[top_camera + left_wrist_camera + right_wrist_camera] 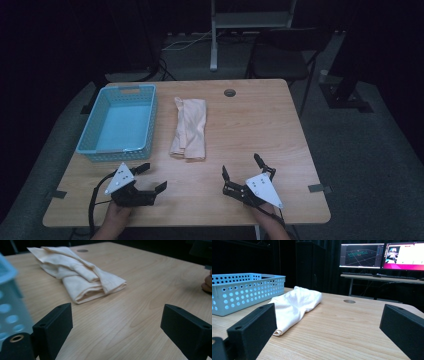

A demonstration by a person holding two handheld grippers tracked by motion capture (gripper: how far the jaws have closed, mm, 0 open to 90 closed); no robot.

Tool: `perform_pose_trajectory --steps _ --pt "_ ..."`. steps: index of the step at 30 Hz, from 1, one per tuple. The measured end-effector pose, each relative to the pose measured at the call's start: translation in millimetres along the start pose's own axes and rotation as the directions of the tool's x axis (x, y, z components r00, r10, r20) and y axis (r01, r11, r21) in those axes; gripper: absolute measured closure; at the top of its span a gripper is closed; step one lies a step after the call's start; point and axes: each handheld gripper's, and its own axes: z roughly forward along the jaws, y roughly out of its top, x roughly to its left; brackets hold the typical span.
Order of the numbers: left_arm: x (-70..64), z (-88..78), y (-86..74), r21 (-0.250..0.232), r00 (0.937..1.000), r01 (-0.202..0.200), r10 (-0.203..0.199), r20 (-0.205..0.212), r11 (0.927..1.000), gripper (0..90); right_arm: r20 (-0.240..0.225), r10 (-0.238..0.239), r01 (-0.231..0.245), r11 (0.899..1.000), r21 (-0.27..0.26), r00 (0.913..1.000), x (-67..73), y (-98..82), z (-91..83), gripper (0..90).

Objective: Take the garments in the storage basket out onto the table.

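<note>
A folded cream cloth point(189, 128) lies on the wooden table point(250, 125), just right of a light blue perforated basket point(120, 124). My left gripper point(151, 177) rests low near the front left edge, jaws wide open and empty, aimed toward the cloth point(77, 275). My right gripper point(241, 166) sits near the front right, also open with nothing between its jaws. From the right gripper view the cloth point(294, 306) lies ahead to the left, with the basket point(242, 291) beside it.
A round cable hole point(229, 92) sits in the table's far edge. A chair point(280, 55) and a stand leg point(214, 45) are behind the table. Monitors point(384, 256) on a desk appear beyond the table in the right gripper view.
</note>
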Motion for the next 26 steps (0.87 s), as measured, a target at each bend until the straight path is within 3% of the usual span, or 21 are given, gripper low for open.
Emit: perform_pose_trajectory --steps 3,12,15,21,26 --pt "2.1 -6.4 -2.8 0.019 0.9989 0.001 0.000 -0.046 0.9998 10.3 0.001 0.000 0.000 1.000 0.000 1.0000 0.0 0.0 -0.1 0.5" --pt "3.3 -19.7 -8.2 -0.055 0.9931 0.009 -0.016 -0.116 0.9984 10.3 0.001 -0.002 0.002 1.000 -0.001 1.0000 0.2 -0.1 -0.2 0.5" --pt "1.5 -20.7 -9.0 -0.081 0.9929 0.007 -0.016 -0.118 0.9967 10.3 0.000 -0.002 0.002 1.000 -0.001 1.0000 0.2 -0.1 -0.2 0.5" --pt "-3.2 -20.6 -9.7 -0.100 0.9916 -0.038 0.025 -0.127 0.9943 10.3 0.002 -0.004 0.004 1.000 -0.003 1.0000 0.2 -0.1 -0.2 0.5" --pt "-1.4 -16.9 -7.9 -0.076 0.9942 -0.013 0.004 -0.108 0.9970 10.3 0.000 -0.004 0.004 1.000 -0.005 1.0000 0.0 -0.1 -0.4 0.5"
